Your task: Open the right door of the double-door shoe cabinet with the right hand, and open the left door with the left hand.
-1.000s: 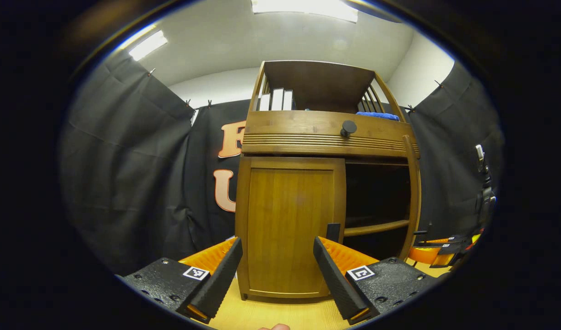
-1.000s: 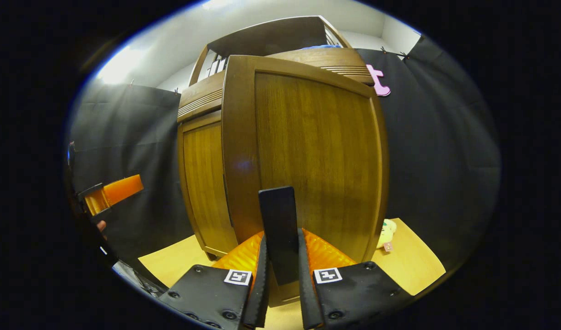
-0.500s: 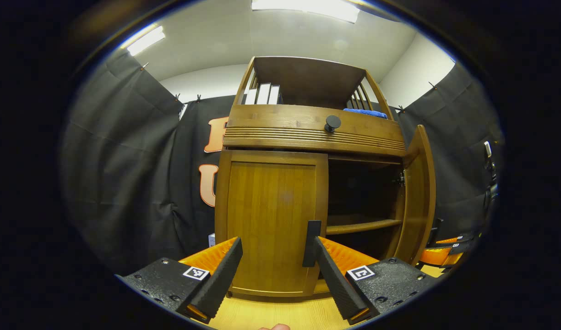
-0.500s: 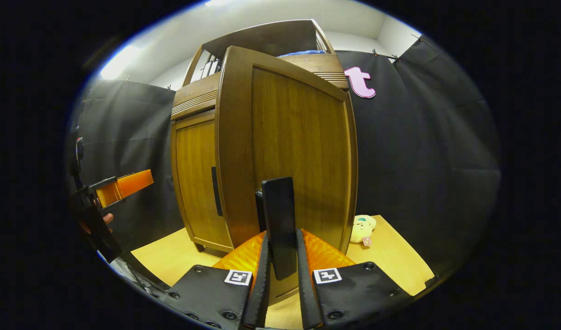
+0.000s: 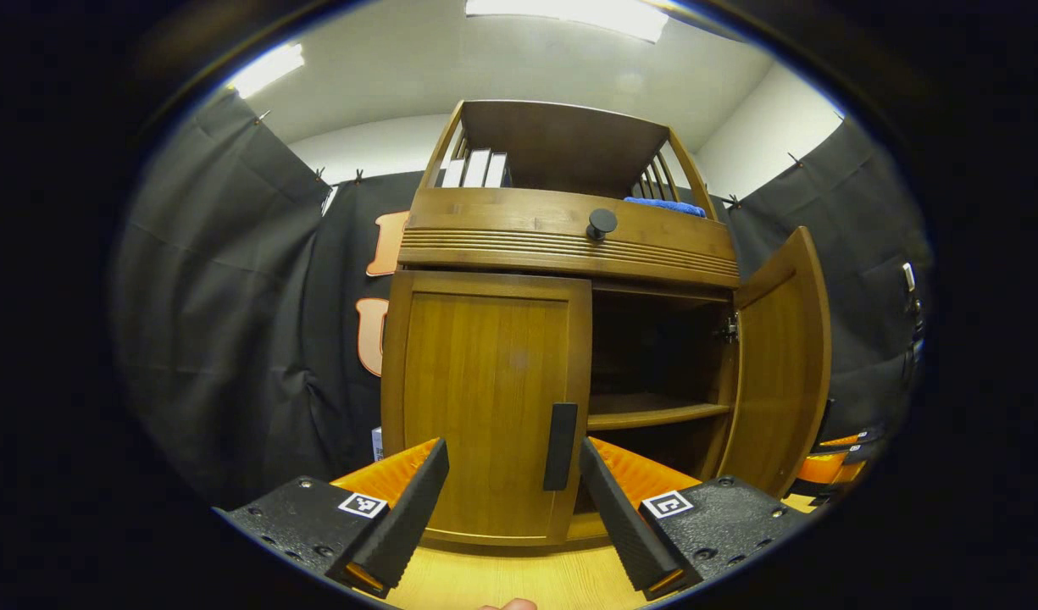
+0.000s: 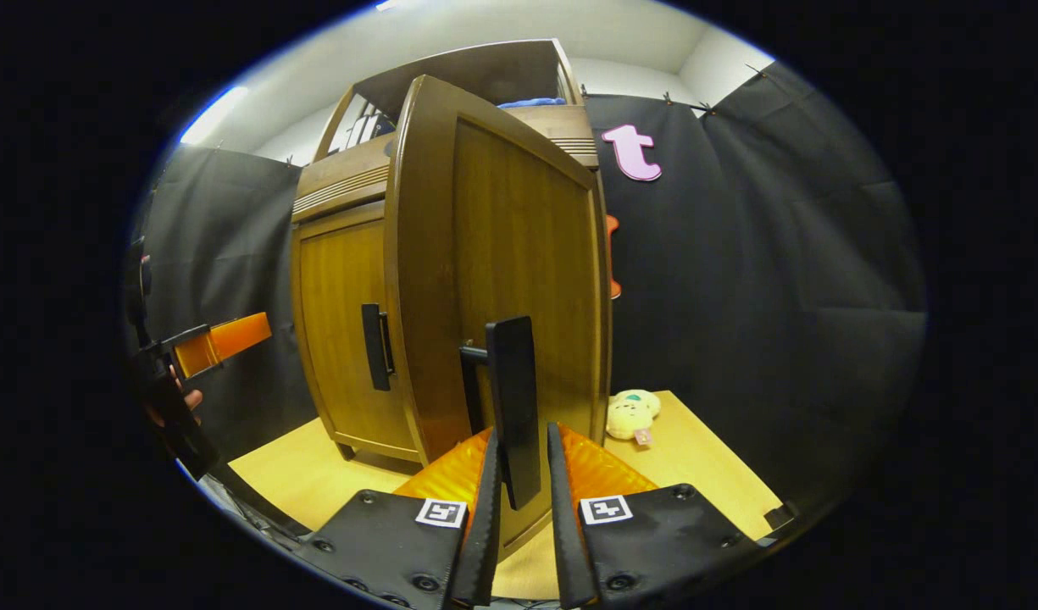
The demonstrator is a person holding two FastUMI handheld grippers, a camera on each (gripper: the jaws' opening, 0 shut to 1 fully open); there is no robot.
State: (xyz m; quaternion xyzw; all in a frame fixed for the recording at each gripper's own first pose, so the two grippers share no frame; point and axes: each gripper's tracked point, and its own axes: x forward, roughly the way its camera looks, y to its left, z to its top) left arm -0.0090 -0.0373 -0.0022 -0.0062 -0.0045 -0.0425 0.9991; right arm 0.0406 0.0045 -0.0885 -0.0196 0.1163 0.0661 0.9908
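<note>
The wooden shoe cabinet stands straight ahead in the left gripper view. Its left door is closed, with a dark vertical handle at its right edge. My left gripper is open, and that handle sits just beyond the gap between its fingers, untouched. The right door stands swung out. In the right gripper view, my right gripper is shut on the right door's handle. The left door and the left gripper appear at the left there.
Inside the cabinet a shelf is exposed. On top are books, a blue cloth and a round knob. A plush toy lies on the wooden floor right of the open door.
The right door has swung further open, drawn by my right gripper. My left gripper has shifted so the left door's handle now lines up with the gap between its fingers.
</note>
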